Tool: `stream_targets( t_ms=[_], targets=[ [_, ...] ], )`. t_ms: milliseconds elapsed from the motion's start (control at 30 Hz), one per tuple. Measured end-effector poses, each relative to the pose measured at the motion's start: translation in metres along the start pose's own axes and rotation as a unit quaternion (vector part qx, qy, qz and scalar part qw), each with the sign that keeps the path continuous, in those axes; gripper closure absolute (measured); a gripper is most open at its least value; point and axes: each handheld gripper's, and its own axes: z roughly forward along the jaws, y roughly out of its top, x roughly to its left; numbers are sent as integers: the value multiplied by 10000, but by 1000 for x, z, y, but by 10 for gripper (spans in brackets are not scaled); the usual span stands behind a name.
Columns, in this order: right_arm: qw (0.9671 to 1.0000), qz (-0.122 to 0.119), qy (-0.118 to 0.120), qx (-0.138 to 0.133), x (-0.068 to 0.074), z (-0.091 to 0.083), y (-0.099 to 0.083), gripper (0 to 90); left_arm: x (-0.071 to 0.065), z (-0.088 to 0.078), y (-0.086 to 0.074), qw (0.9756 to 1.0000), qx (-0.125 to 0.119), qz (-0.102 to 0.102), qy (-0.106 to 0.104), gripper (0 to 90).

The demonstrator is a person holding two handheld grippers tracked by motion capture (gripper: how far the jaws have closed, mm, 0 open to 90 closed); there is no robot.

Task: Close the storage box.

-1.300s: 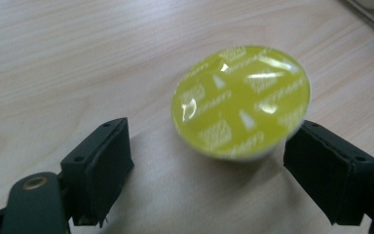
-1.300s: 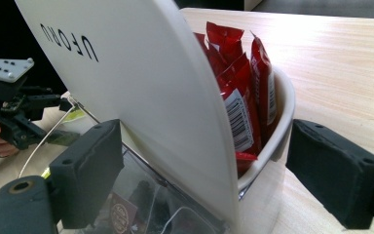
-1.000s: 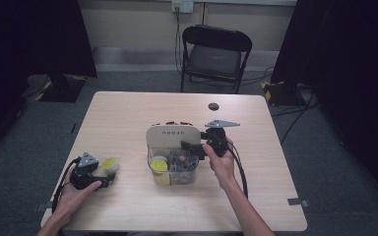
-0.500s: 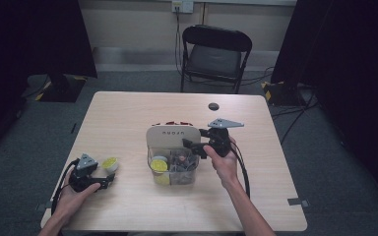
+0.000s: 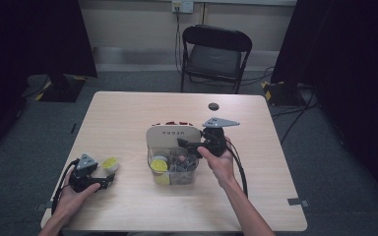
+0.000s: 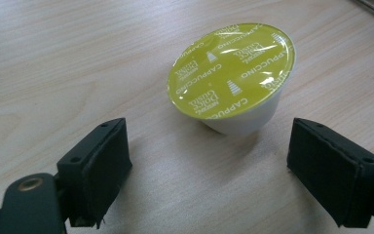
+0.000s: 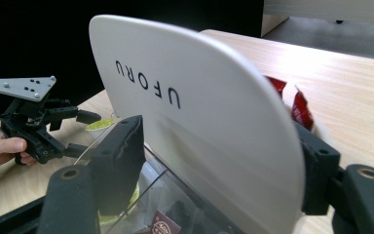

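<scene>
The right tool (image 5: pixel 183 142) has just been closing; its black pads now straddle the white curved lid panel (image 7: pixel 199 112) of the clear plastic capsule box (image 5: pixel 173 169) at mid-counter, seemingly gripping it, where a second ago they stood wide; lifting or swinging the lid looks likely next; the left tool (image 6: pixel 209 168) rests wide open and empty on the pale wooden counter (image 5: pixel 128 113), a yellow-green foil-topped coffee capsule (image 6: pixel 231 75) just ahead of it.

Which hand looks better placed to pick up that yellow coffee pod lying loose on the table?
The left. Its claw is open with the coffee pod lying just ahead of it. The right claw sits around the white lid of the clear box.
</scene>
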Motion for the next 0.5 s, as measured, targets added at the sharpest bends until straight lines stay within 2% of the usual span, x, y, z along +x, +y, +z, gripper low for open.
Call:
stream_targets(
  t_ms=[67,133,367,500],
  targets=[
    [10000,-12,24,8,0,0,0,341,0,0,0,10000,2,5,6,152],
    [10000,-29,89,-28,2,-1,1,404,-1,0,-1,10000,-10,-22,2,152],
    [9999,-37,97,-63,5,-4,1,411,-2,-1,-2,10000,-30,-67,17,152],
    [9999,-36,144,-73,8,-5,1,376,-2,-1,-2,10000,-36,-64,18,152]
  ],
)
